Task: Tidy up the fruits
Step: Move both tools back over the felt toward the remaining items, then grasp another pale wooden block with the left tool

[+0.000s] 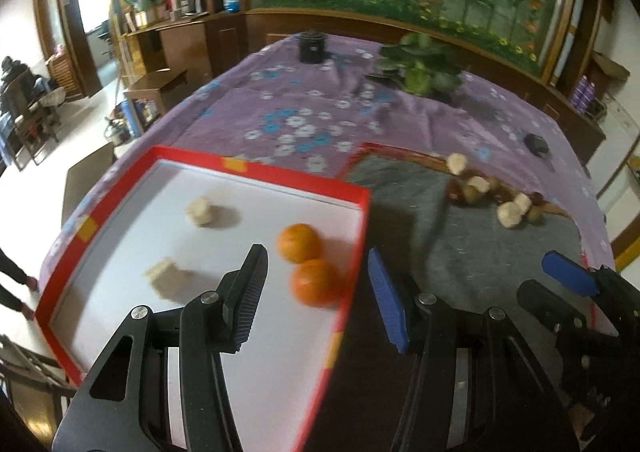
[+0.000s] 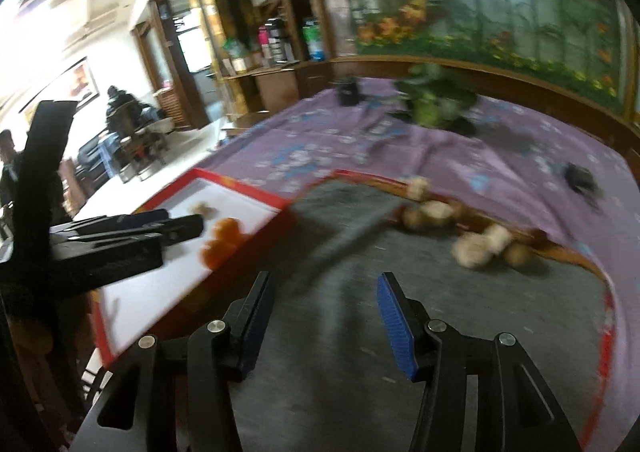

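Left wrist view: our left gripper (image 1: 318, 294) hangs open and empty over the red box (image 1: 256, 173); two oranges (image 1: 299, 243) lie at its 12 o'clock, so a sweep could knock them.

Right wrist view: our right gripper (image 2: 326, 318) is empty and just parted; the remaining fruits (image 2: 476, 248) sit at 1 o'clock, blurred, and we risk a misjudged grab.

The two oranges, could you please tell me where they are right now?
In the left wrist view, the oranges sit touching inside the red box, by its right wall, with two pale fruits to their left.
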Available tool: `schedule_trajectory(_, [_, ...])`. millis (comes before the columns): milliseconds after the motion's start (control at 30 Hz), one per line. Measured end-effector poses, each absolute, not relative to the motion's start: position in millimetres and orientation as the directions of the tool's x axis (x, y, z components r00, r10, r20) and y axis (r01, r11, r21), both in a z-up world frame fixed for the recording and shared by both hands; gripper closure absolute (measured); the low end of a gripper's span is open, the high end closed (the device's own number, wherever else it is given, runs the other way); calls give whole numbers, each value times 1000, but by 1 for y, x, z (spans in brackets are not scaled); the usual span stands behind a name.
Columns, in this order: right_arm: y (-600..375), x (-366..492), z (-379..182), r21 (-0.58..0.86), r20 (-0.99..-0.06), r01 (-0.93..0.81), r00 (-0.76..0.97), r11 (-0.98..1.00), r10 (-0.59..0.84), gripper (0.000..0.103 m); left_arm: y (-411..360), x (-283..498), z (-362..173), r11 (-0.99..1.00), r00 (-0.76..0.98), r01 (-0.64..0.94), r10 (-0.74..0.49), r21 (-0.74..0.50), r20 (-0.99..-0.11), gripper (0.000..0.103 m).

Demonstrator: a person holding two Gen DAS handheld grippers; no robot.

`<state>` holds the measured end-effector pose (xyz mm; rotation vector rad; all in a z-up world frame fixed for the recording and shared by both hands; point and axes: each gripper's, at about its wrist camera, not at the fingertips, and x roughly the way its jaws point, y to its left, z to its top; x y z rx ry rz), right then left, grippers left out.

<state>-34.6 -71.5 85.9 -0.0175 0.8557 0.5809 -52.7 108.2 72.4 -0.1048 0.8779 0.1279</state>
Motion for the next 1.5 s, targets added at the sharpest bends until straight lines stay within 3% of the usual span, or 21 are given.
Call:
schedule_trajectory(433, [-169, -27, 75, 228, -716, -351, 571, 908, 400, 51, 28, -3, 59, 993, 593, 1, -93, -115, -800, 51])
schedule_trajectory(967, [-183, -12, 63, 289, -699, -363, 552, 886, 454, 51, 10, 58, 36, 996, 532, -32, -53, -82, -845, 51])
schedule_trajectory(1300, [-192, -5, 52, 358, -696, -345, 521, 868, 494, 51, 4, 109, 42, 980, 519, -95, -99, -172, -849, 51])
schedule_trajectory(1500, [-194, -3, 49, 377, -697, -342, 507, 861, 507, 51, -3, 136, 29, 981, 487, -121, -72, -149, -870, 51])
